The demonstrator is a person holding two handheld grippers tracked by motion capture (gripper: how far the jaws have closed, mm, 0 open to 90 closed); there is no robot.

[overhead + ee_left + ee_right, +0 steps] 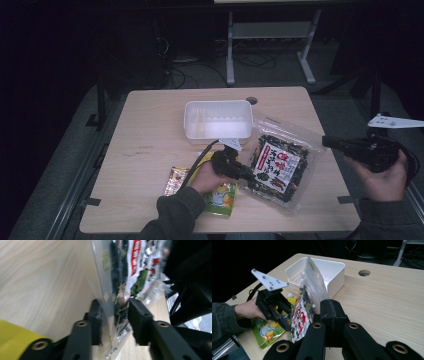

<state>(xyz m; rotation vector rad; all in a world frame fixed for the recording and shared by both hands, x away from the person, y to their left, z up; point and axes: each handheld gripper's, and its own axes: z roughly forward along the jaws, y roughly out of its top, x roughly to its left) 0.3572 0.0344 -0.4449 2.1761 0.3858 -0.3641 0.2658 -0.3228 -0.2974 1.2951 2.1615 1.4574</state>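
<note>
1. The left tool (248, 173) lies low over the bench (150, 120) near its front edge, pointing toward three o'clock in the high view, with a hand (202, 177) wrapped round its body.
2. In the left gripper view its two black jaws stand on either side of the near edge of the clear snack bag (130, 267). One pad (96, 315) is against the film and the other just beside it, so whether they truly pinch the bag I cannot tell.
3. That snack bag (281, 165) lies right of the bench's centre in the high view, at about four o'clock from the white tub (218, 120).
4. In the right gripper view the bag (307, 305) stands up on edge, tilted, between the two tools.
5. The right tool (331, 141) is held off the bench's right edge at three o'clock. In the right gripper view its jaws are clenched together with nothing between them.
6. A yellow-green packet (220, 197) lies under the left hand at the front edge, and a small orange packet (175, 180) lies just beside it at nine o'clock.
</note>
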